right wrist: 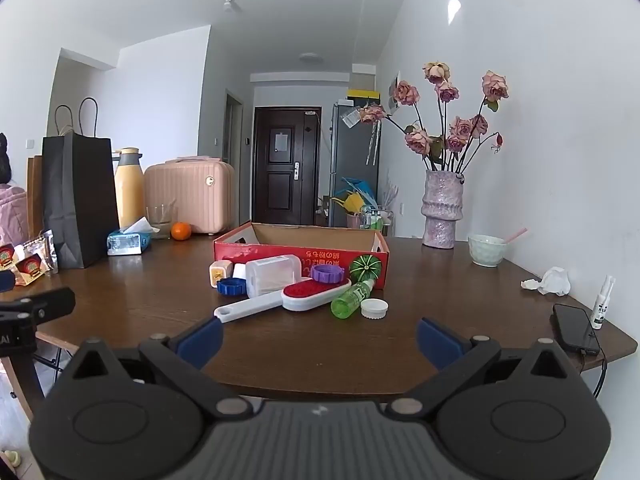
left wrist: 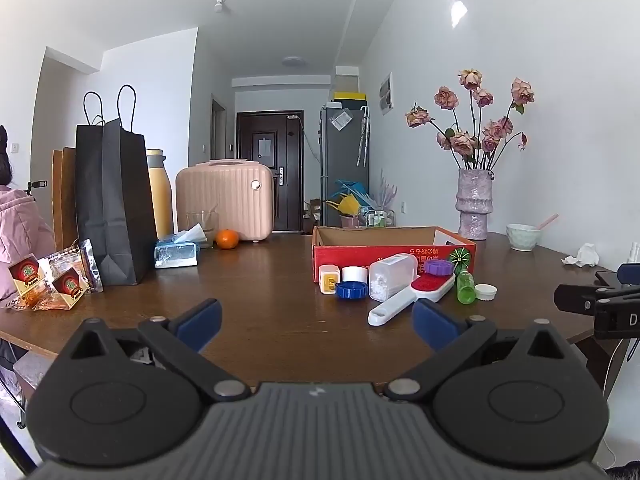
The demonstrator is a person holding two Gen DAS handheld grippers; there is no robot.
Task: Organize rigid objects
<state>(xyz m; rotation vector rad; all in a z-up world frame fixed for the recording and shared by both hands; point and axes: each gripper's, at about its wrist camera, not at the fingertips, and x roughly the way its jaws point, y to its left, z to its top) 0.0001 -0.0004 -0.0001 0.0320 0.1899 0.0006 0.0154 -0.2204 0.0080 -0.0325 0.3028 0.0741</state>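
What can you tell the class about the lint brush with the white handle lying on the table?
The lint brush looks like white plastic: a long flat handle with a hole at its end and an oval head bearing a red fuzzy pad. It lies flat on the brown table in front of the red cardboard box, handle pointing toward the camera and left. A purple ring cap sits at its head; a green bottle lies beside it. Neither gripper touches it.

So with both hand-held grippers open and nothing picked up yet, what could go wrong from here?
The green bottle lies on its side beside the white cap, so a nudge could roll it. The lint brush lies close against the clear container and purple cap, so grabbing one may shift the others.
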